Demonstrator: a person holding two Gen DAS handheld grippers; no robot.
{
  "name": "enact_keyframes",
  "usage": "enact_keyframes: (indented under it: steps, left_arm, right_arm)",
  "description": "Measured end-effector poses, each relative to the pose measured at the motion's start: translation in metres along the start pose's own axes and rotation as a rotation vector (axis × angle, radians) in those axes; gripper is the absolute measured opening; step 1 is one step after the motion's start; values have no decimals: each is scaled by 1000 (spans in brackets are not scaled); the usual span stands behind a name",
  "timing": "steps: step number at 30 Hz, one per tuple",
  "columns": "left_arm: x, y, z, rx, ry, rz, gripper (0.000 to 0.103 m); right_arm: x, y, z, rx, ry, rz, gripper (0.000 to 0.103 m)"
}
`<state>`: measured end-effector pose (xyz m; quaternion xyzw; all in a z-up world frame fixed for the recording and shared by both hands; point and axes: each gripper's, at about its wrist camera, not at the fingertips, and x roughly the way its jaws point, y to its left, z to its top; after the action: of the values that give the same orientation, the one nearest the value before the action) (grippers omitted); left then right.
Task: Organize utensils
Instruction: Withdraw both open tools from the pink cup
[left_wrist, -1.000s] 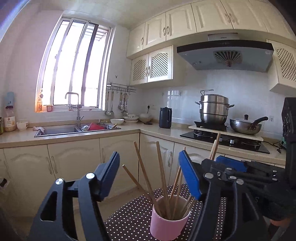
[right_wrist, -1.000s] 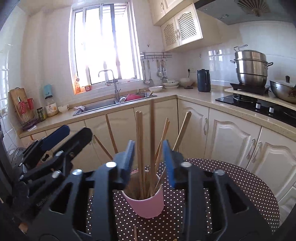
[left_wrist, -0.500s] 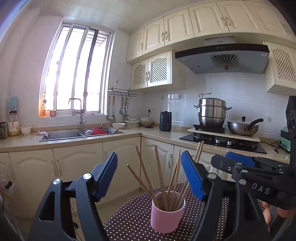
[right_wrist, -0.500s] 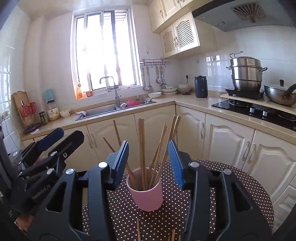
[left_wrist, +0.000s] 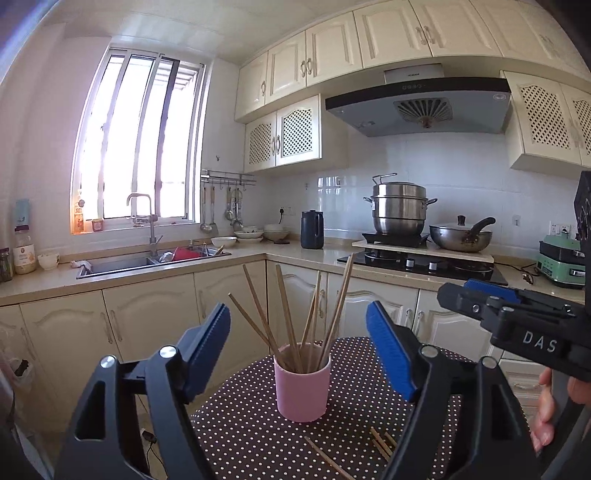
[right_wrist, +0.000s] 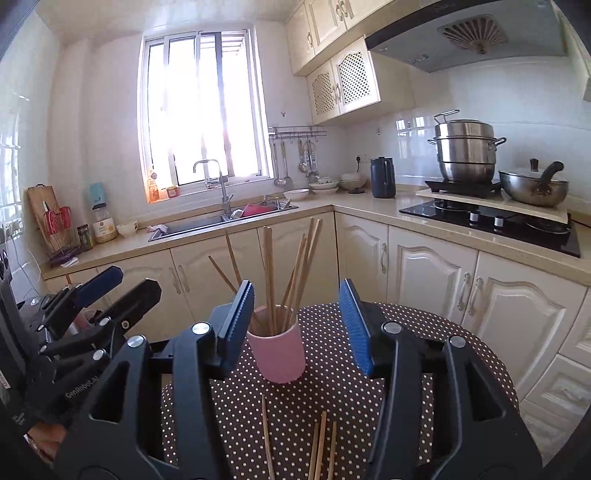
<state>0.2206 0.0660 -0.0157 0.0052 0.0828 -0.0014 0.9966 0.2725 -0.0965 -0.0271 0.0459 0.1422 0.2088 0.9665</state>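
Observation:
A pink cup (left_wrist: 301, 382) stands on a round brown polka-dot table (left_wrist: 240, 435) and holds several wooden chopsticks (left_wrist: 286, 317) upright. It also shows in the right wrist view (right_wrist: 277, 354) with its chopsticks (right_wrist: 295, 269). A few loose chopsticks (right_wrist: 321, 446) lie on the cloth in front of the cup, also in the left wrist view (left_wrist: 380, 443). My left gripper (left_wrist: 299, 343) is open and empty, back from the cup. My right gripper (right_wrist: 297, 325) is open and empty, its fingers either side of the cup in view, short of it.
Cream kitchen cabinets (left_wrist: 147, 321) and a counter with a sink (left_wrist: 147, 260) lie beyond the table. A stove (left_wrist: 417, 264) with a steel pot (left_wrist: 399, 210) and pan (left_wrist: 461, 236) is at the right. The table edge (right_wrist: 491, 354) curves right.
Both grippers have pulled back and up from the cup. The right gripper has opened wider after letting go of chopsticks that now stand in the cup. Loose chopsticks on the cloth have come into view.

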Motion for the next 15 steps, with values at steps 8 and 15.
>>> enact_keyframes:
  steps: [8,15]
  left_arm:
    - [-18,-20,-13,46,49,-31,77]
    - [-22,-27,-31,72,113,-37,78]
  right_arm:
    - [-26,-2,-18,2,31,-16,50]
    - [-37,-1,-35,3,67,-27,51]
